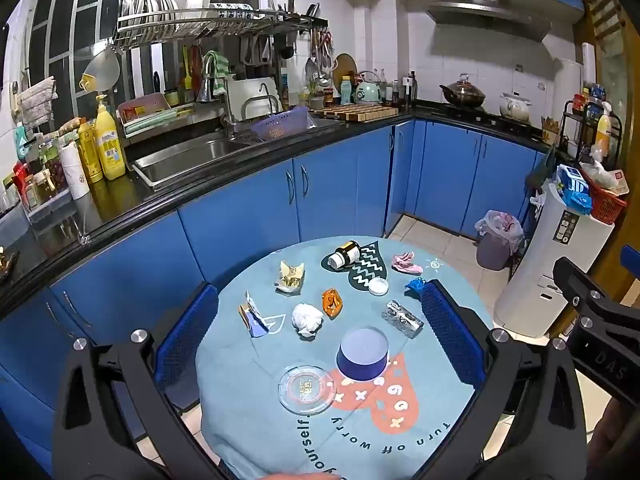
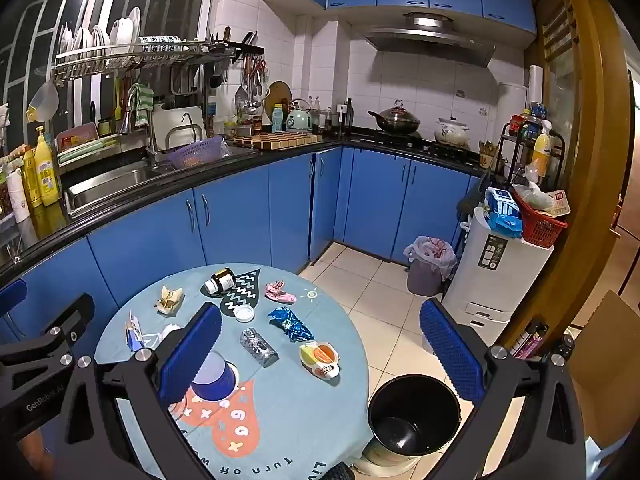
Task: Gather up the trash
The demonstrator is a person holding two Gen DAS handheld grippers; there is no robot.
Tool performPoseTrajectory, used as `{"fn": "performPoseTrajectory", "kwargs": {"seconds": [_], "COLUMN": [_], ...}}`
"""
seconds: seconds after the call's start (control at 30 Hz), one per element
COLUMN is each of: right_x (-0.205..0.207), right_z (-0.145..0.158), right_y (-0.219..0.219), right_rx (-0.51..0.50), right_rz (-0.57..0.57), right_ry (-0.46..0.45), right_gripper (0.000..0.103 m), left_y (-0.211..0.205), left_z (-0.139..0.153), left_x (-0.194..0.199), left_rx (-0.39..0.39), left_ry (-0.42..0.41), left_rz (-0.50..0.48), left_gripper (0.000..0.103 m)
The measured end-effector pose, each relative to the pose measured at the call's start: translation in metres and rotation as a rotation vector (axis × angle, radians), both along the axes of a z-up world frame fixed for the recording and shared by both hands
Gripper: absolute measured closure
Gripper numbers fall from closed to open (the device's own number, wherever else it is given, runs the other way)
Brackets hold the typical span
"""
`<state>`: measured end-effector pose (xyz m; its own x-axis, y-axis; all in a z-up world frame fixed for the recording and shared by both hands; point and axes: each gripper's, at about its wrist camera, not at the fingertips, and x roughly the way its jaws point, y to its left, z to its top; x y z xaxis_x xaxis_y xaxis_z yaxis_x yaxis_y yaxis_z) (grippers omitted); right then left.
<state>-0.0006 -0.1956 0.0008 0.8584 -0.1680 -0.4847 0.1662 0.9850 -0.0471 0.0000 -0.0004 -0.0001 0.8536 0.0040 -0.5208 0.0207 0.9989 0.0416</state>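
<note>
Left wrist view: the left gripper (image 1: 320, 324) hangs above the round table with a light-blue printed cloth (image 1: 256, 420); its blue-padded fingers (image 1: 186, 332) stand fully apart with nothing between the pads. Trash lies scattered on the cloth: a crumpled white paper ball (image 1: 307, 319); an orange snack wrapper (image 1: 332, 303) just beside it; a crushed silver foil wrapper (image 1: 402, 319); a yellow crumpled wrapper (image 1: 290, 276); a torn blue-and-white packet (image 1: 252, 316); a pink crumpled wrapper (image 1: 406, 263); a dark brown bottle (image 1: 346, 254) on its side; a white round lid (image 1: 378, 286). An upturned blue bowl (image 1: 363, 354) sits near a clear glass dish (image 1: 307, 390). The right gripper's body shows at the right edge.

Right wrist view: the right gripper (image 2: 320, 354) is likewise wide apart and empty; one finger is over the table, the other over the tiled floor (image 2: 380, 292). A crumpled blue foil wrapper (image 2: 292, 324) and a white-and-orange cup-shaped wrapper (image 2: 320, 356) lie near the table edge; a black round bucket (image 2: 414, 416) stands on the floor beside the table.
</note>
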Motion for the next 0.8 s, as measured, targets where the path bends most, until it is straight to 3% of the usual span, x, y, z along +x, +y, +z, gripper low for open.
{"fn": "performPoseTrajectory", "kwargs": {"seconds": [0.8], "right_x": [0.0003], "right_z": [-0.0007], "right_y": [-0.0001], "right_rx": [0.002], "right_rz": [0.0], "right_ry": [0.003], "right_gripper": [0.006], "left_y": [-0.0005], "left_z": [-0.0003], "left_x": [0.0003], "left_rx": [-0.004], "left_ry": [-0.001], "left_rz": [-0.001], "left_gripper": [0.003]}}
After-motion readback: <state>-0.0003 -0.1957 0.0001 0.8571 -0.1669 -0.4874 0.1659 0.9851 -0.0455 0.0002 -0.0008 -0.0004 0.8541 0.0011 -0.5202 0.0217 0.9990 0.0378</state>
